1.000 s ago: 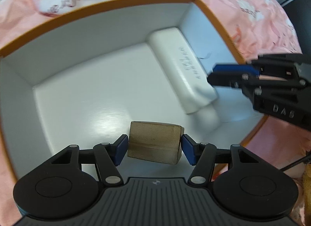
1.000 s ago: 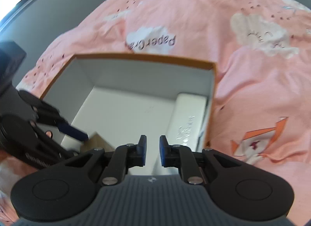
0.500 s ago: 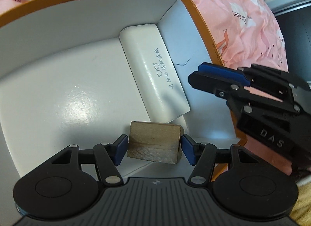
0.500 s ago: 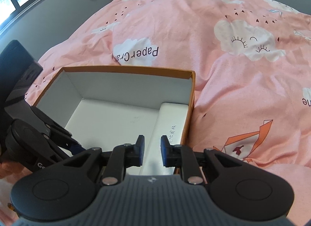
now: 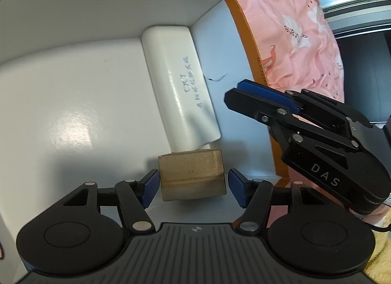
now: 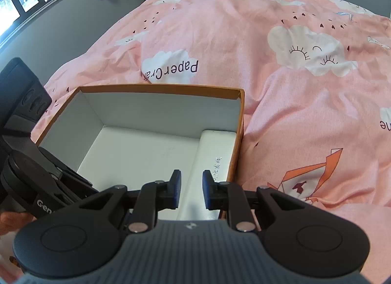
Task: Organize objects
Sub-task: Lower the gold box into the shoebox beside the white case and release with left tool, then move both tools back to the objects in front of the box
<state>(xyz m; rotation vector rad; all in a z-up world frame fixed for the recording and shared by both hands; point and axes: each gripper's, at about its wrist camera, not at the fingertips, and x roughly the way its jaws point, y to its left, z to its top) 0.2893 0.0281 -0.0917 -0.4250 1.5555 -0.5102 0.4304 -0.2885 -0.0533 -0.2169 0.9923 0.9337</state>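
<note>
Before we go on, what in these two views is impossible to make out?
1. Brown block: underside, left wrist view, hidden by the block itself; in the right wrist view, wholly behind the right gripper.
2. White glasses case: print too small to read.
3. Box: near wall, right wrist view, behind the same gripper.

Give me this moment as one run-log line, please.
left hand-held gripper: jaws just opening, wooden block between pads | right hand-held gripper: slightly open, empty | white case: in box

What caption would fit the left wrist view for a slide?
Left gripper with jaws open around a brown block, released beside a white case inside the orange-rimmed box.
</note>
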